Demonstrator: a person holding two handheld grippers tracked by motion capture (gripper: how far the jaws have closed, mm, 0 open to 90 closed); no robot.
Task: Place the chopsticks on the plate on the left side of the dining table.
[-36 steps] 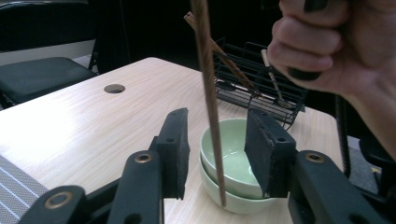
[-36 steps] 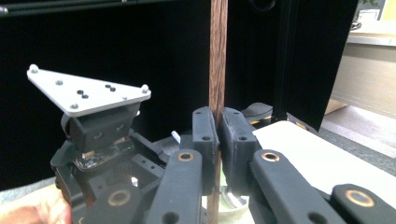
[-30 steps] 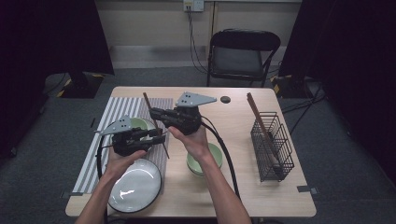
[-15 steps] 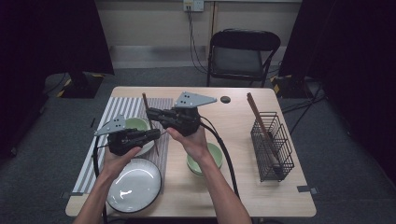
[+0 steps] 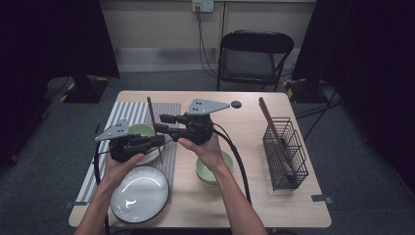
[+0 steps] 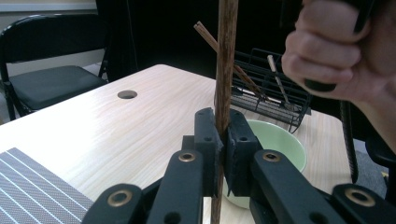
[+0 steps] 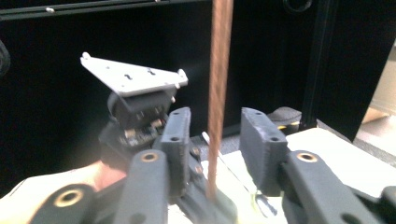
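The right hand-held gripper point(image 7: 212, 140) has just opened off the wooden chopstick point(image 6: 224, 70), so the left hand-held gripper point(image 6: 220, 135), at its eight o'clock, now clamps it alone.

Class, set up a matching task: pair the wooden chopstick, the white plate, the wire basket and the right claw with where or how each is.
Things:
1. wooden chopstick
2. white plate
3. wire basket
4. right claw

States:
a. near the table's right edge
b. open around the stick
c. clamped in the left claw
d. on the table's near left part

Pairs: 1-c, 2-d, 3-a, 4-b
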